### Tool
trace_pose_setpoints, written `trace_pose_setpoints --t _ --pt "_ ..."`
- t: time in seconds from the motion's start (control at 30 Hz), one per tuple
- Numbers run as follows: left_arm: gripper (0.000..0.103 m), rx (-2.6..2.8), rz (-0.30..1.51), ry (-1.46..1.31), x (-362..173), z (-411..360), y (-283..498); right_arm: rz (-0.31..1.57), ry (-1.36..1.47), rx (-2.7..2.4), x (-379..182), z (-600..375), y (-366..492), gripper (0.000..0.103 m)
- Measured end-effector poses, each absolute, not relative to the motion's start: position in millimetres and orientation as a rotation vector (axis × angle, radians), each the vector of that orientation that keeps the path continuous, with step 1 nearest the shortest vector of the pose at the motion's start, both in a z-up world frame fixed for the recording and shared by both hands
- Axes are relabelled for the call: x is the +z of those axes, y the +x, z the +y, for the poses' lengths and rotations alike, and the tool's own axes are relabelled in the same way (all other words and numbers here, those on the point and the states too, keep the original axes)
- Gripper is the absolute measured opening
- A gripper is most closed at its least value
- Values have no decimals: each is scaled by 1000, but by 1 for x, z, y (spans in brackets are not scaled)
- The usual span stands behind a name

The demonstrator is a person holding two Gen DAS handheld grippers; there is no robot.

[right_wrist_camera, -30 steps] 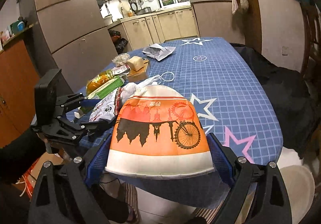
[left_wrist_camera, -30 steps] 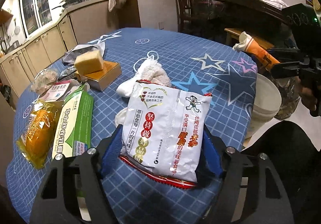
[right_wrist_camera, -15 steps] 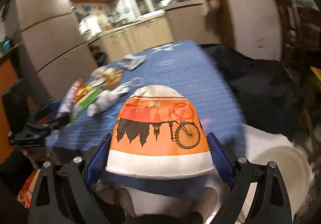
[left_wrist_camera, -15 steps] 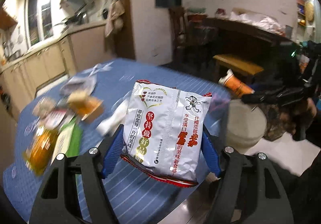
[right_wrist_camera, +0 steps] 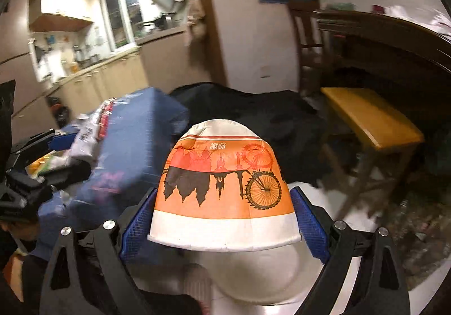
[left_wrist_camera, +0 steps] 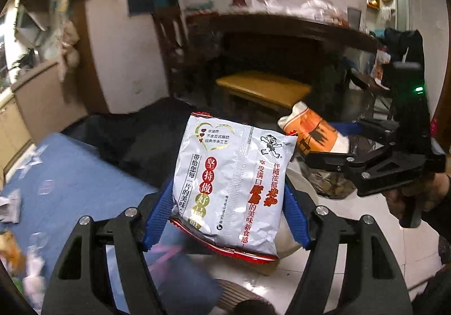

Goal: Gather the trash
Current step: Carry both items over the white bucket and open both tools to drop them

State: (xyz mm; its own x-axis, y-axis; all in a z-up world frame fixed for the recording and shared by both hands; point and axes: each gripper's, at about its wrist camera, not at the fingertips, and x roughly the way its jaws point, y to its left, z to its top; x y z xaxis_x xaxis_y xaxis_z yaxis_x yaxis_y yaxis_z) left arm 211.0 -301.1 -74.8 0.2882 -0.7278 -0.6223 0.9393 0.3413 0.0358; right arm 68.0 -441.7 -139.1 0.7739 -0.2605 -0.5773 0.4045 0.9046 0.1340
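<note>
My left gripper [left_wrist_camera: 227, 216] is shut on a silver and red snack packet [left_wrist_camera: 229, 188] and holds it in the air past the table's corner. My right gripper [right_wrist_camera: 224, 219] is shut on a crushed orange and white paper cup [right_wrist_camera: 224, 193]. The cup also shows in the left wrist view [left_wrist_camera: 313, 131], held by the right gripper [left_wrist_camera: 349, 143] to the right. A white bin [right_wrist_camera: 259, 278] stands on the floor just under the cup; its rim also shows behind the packet in the left wrist view [left_wrist_camera: 296, 188].
The blue star-patterned table [left_wrist_camera: 64, 179] lies to the left with leftover wrappers [right_wrist_camera: 90, 131]. A black cloth [right_wrist_camera: 253, 114] hangs by it. A yellow wooden stool [right_wrist_camera: 372, 123] and a dark sideboard [left_wrist_camera: 282, 33] stand ahead on the tiled floor.
Both grippers have swung right, off the table and over the floor, still holding the packet and the cup. The white bin has come under the cup.
</note>
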Motion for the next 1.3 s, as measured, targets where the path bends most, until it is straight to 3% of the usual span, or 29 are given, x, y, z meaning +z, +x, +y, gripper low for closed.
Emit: trace_pose_setpoints --t 0.23,0.5,0.87,1.3 --pt "68 -1106 830 420 -164 -394 223 670 285 -490 -205 -505 51 91" --pt "68 -1006 1044 489 -247 -438 237 842 306 -451 -293 -545 82 91" --pt "68 -1009 1105 547 -284 -433 250 942 340 -300 -347 -554 109 92" --pt "70 -1005 1110 557 -293 -438 252 960 353 -233 -361 -562 124 94"
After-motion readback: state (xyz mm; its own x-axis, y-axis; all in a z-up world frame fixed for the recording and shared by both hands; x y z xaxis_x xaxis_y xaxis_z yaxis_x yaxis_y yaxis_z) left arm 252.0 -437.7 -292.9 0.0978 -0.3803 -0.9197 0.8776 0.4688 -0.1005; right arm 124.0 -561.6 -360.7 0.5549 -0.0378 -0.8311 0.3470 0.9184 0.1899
